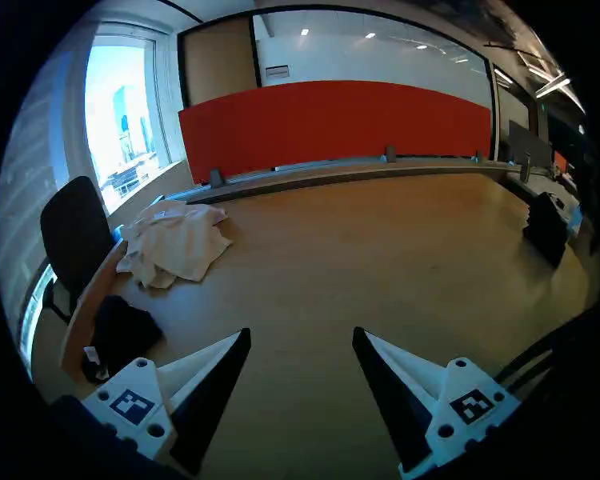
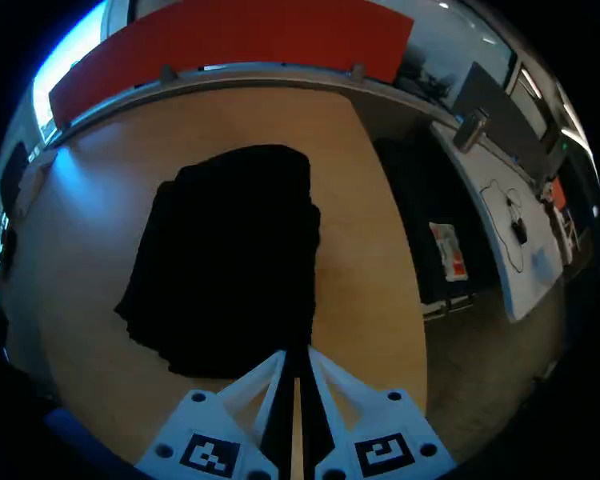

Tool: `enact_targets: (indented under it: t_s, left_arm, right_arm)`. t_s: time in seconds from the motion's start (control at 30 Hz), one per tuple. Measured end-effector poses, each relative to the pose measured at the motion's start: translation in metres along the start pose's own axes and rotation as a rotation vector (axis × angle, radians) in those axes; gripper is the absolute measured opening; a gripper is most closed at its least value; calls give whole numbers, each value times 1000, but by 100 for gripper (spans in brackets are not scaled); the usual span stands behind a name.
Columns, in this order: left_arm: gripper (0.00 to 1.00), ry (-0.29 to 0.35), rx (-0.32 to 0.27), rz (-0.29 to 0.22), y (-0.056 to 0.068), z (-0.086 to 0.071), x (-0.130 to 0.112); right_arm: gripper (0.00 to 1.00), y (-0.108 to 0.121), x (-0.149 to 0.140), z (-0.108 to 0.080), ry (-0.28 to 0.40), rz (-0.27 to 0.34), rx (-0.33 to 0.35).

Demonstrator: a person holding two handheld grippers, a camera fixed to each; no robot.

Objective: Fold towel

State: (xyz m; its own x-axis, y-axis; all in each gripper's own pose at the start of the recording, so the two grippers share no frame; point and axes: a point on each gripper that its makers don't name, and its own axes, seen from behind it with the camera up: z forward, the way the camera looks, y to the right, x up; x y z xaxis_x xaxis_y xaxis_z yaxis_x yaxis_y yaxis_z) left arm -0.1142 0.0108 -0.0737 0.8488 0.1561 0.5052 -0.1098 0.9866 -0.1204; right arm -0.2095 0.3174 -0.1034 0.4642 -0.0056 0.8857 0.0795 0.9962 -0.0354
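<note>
A dark, nearly black towel (image 2: 232,264) lies folded flat on the wooden table (image 2: 372,264) in the right gripper view. My right gripper (image 2: 298,352) is shut, its tips meeting over the towel's near edge; I cannot tell whether any cloth is pinched between them. In the left gripper view my left gripper (image 1: 300,340) hangs open over bare table (image 1: 364,256), with nothing between its fingers. A crumpled pile of pale cream towels (image 1: 174,242) sits at the far left, well ahead of it. A dark cloth (image 1: 120,332) lies by the left table edge.
A red partition (image 1: 332,124) runs along the table's far side. A black office chair (image 1: 74,232) stands left of the table by the window. A dark stack (image 1: 546,228) sits at the table's right end. A white desk (image 2: 504,232) with cables stands to the right.
</note>
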Motion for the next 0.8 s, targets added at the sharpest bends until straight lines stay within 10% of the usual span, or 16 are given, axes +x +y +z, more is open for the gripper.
enact_targets:
  t_s: [0.8]
  left_arm:
    - [94,4,-5,-3,2,2,3]
  right_arm:
    - [11,6,-3,-10,37,-16,-44]
